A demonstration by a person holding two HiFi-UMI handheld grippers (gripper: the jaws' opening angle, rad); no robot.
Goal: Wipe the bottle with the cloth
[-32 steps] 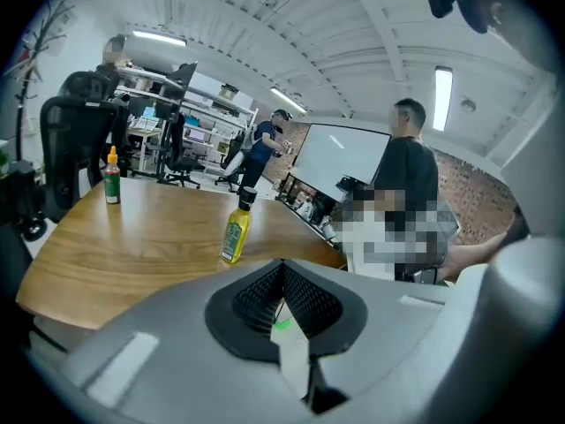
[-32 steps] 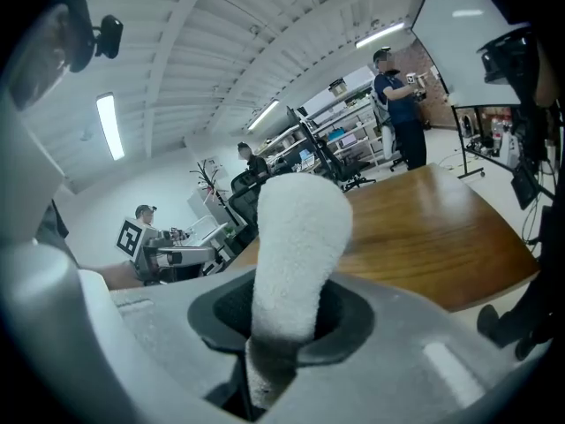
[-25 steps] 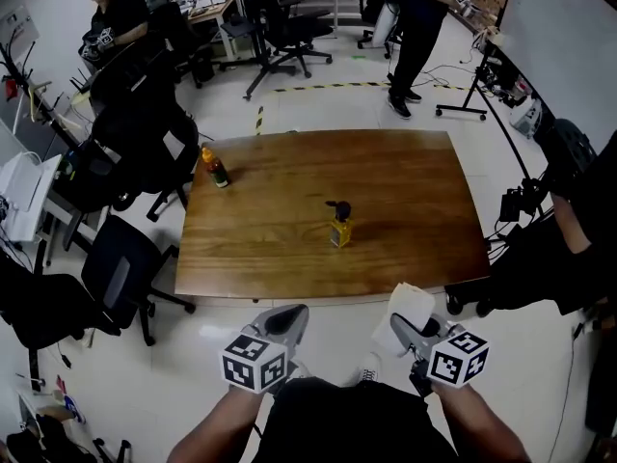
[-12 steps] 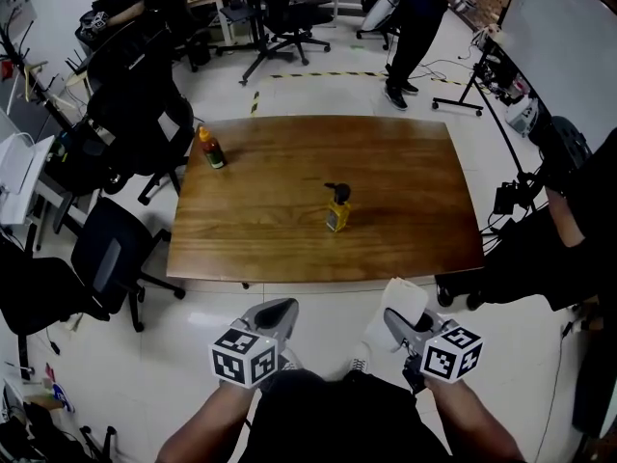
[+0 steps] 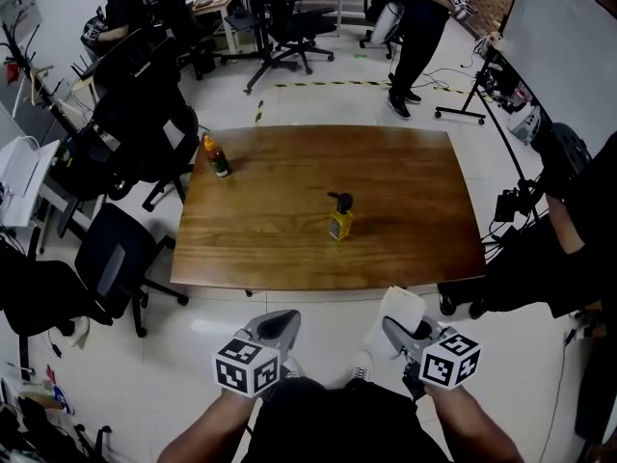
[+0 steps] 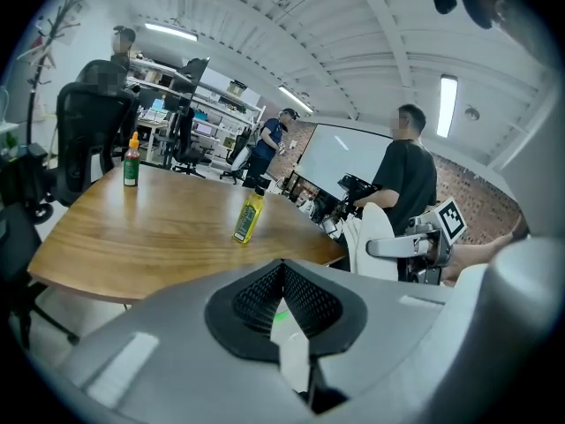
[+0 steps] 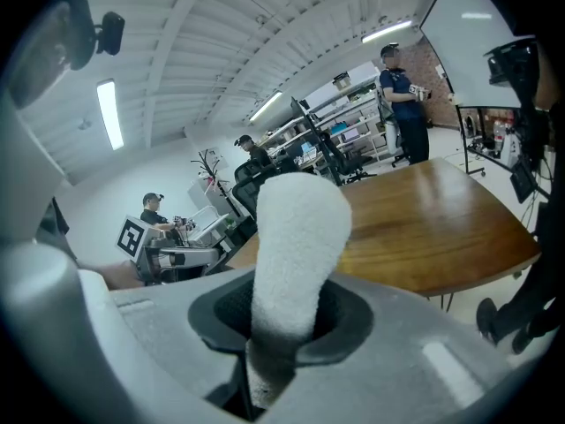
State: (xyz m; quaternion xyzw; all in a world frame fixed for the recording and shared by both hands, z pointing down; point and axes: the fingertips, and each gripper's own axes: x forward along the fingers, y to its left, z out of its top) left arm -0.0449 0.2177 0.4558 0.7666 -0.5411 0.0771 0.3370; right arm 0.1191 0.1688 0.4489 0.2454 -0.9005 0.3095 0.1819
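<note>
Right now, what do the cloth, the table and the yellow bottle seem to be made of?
The cloth: white, soft textile, perhaps terry or microfibre; its surface looks nubby and matte.
The table: wood or wood veneer, glossy; brown grain streaks and light reflections show.
The yellow bottle: probably plastic, with a black pump top; too small to be sure.

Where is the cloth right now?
In the head view the cloth sits lower right, clamped in the right gripper, short of the table edge.
</note>
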